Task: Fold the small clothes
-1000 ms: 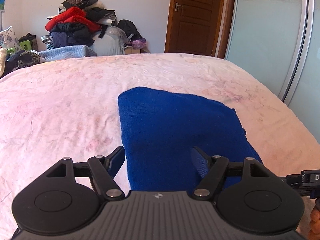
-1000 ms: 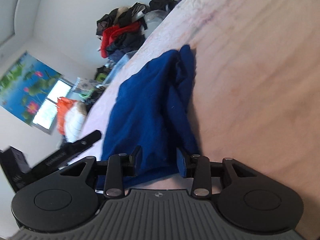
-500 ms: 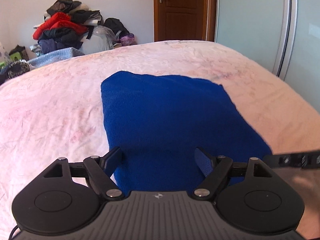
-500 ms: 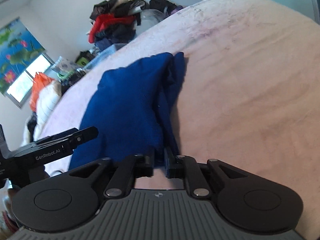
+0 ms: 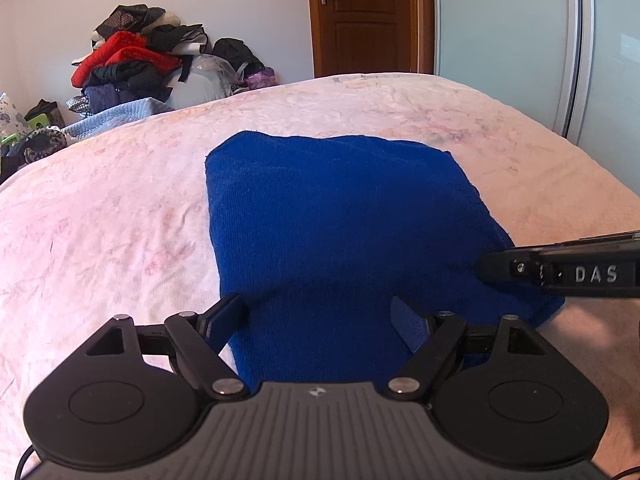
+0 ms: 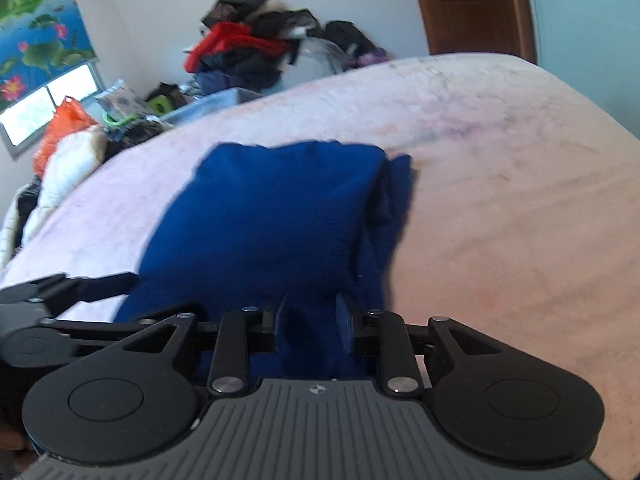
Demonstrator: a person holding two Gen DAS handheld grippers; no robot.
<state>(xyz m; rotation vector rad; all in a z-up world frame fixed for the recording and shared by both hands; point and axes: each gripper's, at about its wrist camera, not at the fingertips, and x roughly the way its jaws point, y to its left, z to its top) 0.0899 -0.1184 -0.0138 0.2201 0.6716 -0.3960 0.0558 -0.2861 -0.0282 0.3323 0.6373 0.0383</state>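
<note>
A blue knitted garment (image 5: 340,208) lies folded into a rough rectangle on the pink bed (image 5: 100,220). My left gripper (image 5: 316,304) hovers open at the garment's near edge, and the cloth lies between its fingers untouched by the pads. In the right wrist view the same garment (image 6: 272,208) shows doubled layers along its right side. My right gripper (image 6: 312,300) sits at the near right part of the garment. Its jaws are opening, with blue cloth in the narrow gap between them. One right finger (image 5: 560,276) reaches in over the garment's near right corner.
A pile of clothes (image 5: 136,64) and bags stand beyond the far side of the bed. A brown door (image 5: 360,16) and pale sliding wardrobe doors (image 5: 520,40) are behind. An orange bag (image 6: 64,128) sits at the left under a window.
The right gripper pinched the garment's right edge, then widened again and rolled level. The left jaws spread slightly. The garment's right side now lies flatter and squarer.
</note>
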